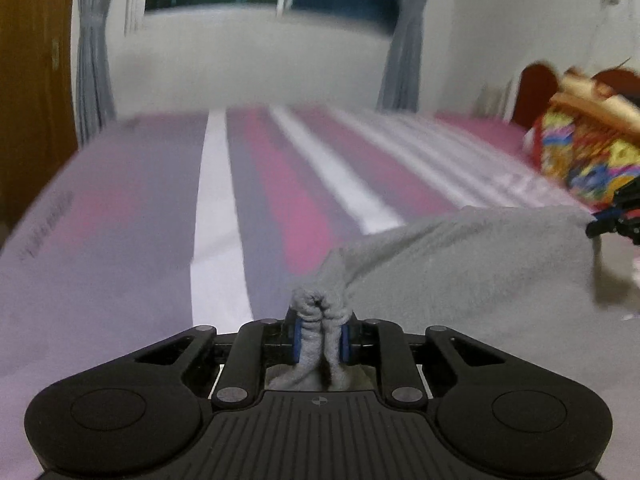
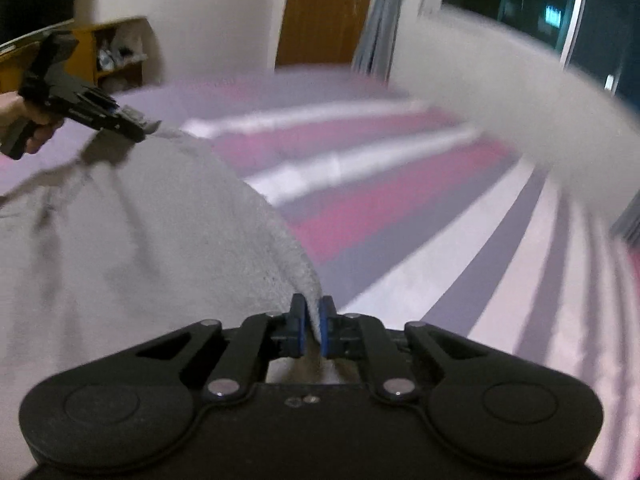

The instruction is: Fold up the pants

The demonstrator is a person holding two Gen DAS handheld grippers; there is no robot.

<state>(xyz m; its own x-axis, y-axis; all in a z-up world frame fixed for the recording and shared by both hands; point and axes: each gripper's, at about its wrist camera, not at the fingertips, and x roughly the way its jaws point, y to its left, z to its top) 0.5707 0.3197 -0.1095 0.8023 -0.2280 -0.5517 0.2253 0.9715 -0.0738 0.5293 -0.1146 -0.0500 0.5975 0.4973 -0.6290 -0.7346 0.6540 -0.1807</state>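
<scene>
Grey fleece pants (image 1: 472,268) hang stretched between both grippers above a striped bed. My left gripper (image 1: 320,340) is shut on a bunched corner of the cloth, which bulges out past the blue pads. My right gripper (image 2: 313,330) is shut on a thin edge of the same pants (image 2: 140,232). In the right wrist view the left gripper (image 2: 150,127) shows at the far left, held by a hand, with cloth trailing from its tips. In the left wrist view the right gripper (image 1: 596,226) pokes in at the right edge, gripping the far corner.
The bed (image 1: 120,248) carries a sheet with pink, grey and white stripes. A bright multicoloured pillow (image 1: 588,152) lies at its head, by a red headboard (image 1: 536,92). Grey curtains (image 1: 92,64) frame a dark window. A wooden door (image 2: 324,12) and a yellow shelf (image 2: 116,52) stand beyond the bed.
</scene>
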